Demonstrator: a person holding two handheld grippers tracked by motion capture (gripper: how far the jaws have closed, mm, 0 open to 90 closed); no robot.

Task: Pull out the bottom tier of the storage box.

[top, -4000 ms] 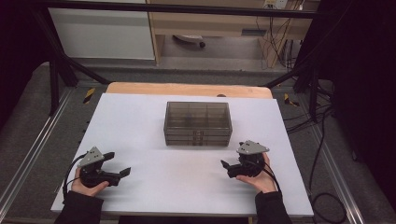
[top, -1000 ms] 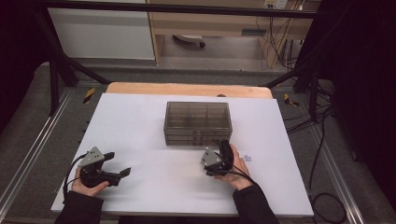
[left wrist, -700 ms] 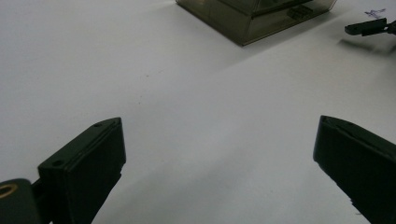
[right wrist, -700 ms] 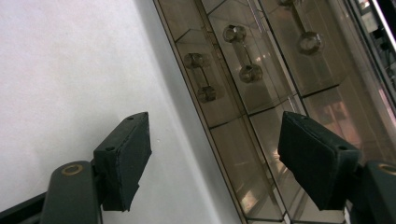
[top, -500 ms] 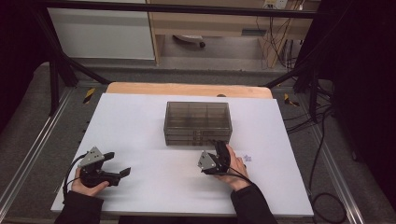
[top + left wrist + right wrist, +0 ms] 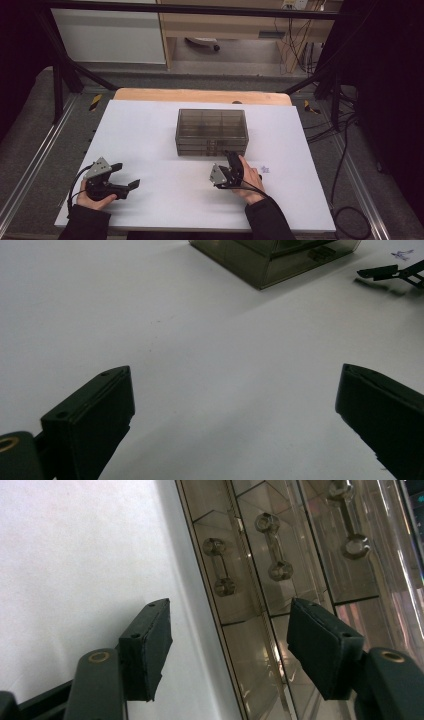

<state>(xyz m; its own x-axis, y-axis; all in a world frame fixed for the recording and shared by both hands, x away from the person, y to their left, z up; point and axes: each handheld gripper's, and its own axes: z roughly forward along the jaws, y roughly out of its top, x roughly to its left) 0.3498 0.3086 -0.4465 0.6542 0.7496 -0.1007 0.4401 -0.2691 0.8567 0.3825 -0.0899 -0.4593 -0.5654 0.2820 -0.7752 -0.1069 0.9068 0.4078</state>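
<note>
Right gripper (image 6: 231, 159) closing, seemingly just short of drawer box (image 6: 211, 131).

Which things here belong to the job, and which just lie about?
In the job: smoky drawer box; its drawer handles; right tongs, turned sideways at the drawer fronts, nothing between them.
Lying about: left tongs, open; blue mark; white table.

The black right tongs (image 6: 227, 630), jaws closing with nothing between, are facing the smoky translucent plastic drawer cabinet (image 6: 300, 580) filling the right of the frame, its lowest dumbbell-shaped handle (image 6: 219, 567) just above.
</note>
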